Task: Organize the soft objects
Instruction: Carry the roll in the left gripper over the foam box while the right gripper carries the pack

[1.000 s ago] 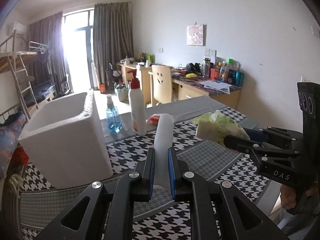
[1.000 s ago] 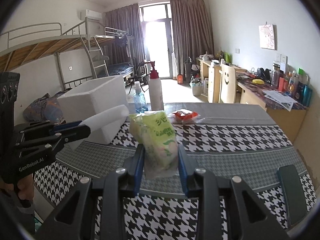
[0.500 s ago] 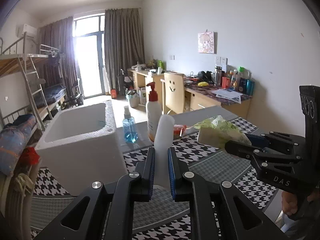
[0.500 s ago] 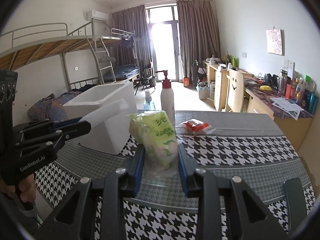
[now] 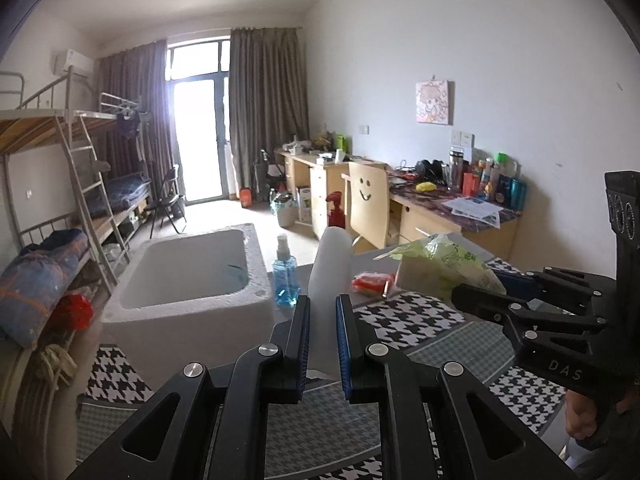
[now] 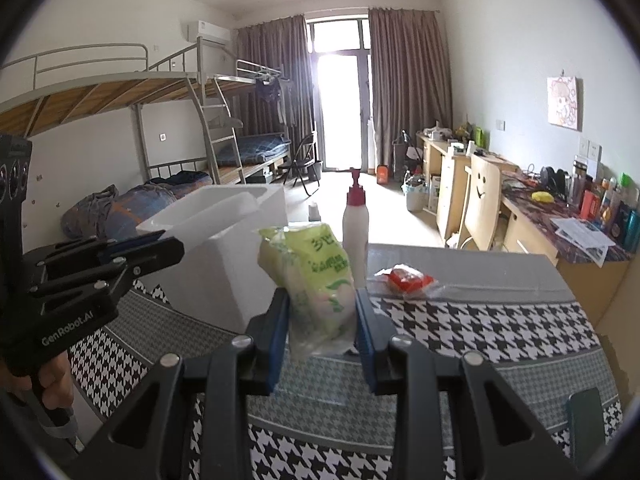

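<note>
Nearest the left wrist camera, the left gripper (image 5: pixel 322 340) has its jaws nearly closed on a white foam roll (image 5: pixel 330 276), which sticks forward and upward from between the blue pads, off the bench (image 5: pixel 452 344). Nearest the right wrist camera, the right gripper (image 6: pixel 322 322) has its jaws partly open and pressed on a soft green-and-white plastic pack (image 6: pixel 320 280), held upright above the houndstooth cloth that covers the bench. Each gripper shows in the other's view: the right one at the right edge of the left view with a hand (image 5: pixel 582 420) under it, the left one at the left edge of the right view, its roll reaching toward the box.

Just beyond the left jaws sits a white foam box (image 5: pixel 188 276), open at the top, on the left part of the bench. Beside its right wall stands a blue spray bottle (image 5: pixel 286 276). A white pump bottle (image 6: pixel 355 224) with a red top stands behind the green pack, and a small red packet (image 6: pixel 408 278) in clear wrap lies on the grey strip of cloth to the right. A dark phone (image 6: pixel 586 420) lies near the bench's right edge.

Farther off are a wooden chair (image 6: pixel 482 204) with a smiley face, cluttered desks along the right wall, bunk beds (image 6: pixel 120 92) on the left and a bright curtained door at the far end.
</note>
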